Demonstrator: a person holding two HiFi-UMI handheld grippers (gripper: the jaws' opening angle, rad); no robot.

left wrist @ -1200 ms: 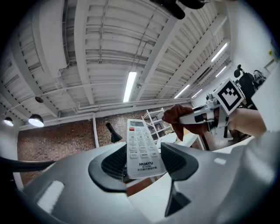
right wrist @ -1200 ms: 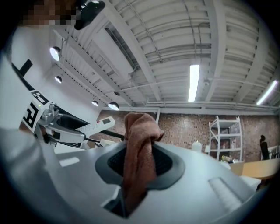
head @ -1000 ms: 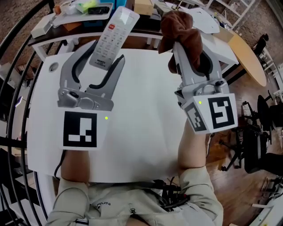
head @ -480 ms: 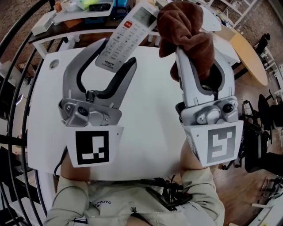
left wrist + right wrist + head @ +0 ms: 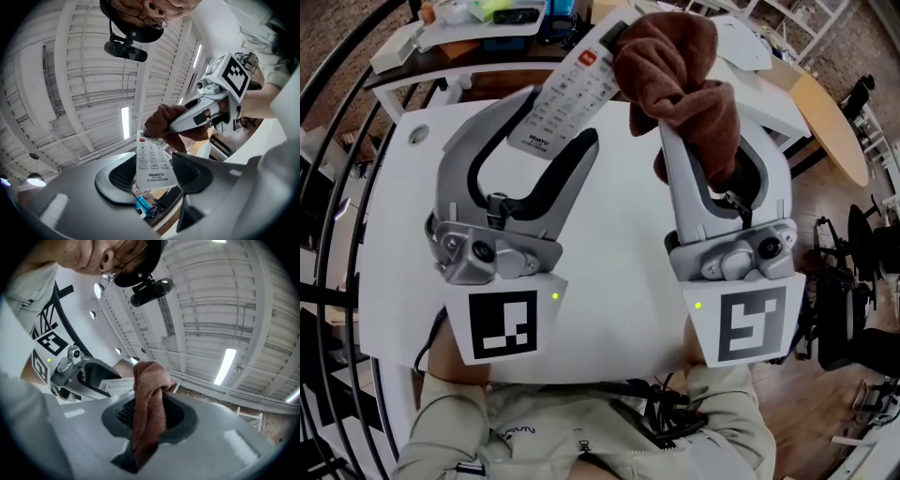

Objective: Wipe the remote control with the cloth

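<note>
**Cloth meets remote above white table**

Head view: over the white table (image 5: 619, 281), the left gripper (image 5: 548, 131) pinches the remote control (image 5: 567, 98). The right gripper (image 5: 705, 141) pinches the brown cloth (image 5: 675, 70) at the remote's top end. A cluttered desk (image 5: 478, 28) sits at 12 o'clock.

Gripper views: a ribbed ceiling (image 5: 70, 70) is overhead.

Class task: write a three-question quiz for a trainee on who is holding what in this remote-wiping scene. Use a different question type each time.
1. True or false: the cloth is blue.
2. The left hand-held gripper holds: A the remote control; B a cup; C nothing.
3. Fill in: the cloth is pinched by the ___ hand-held gripper.

Key: 1 false, it is brown. 2 A. 3 right: the right hand-held gripper.
</note>
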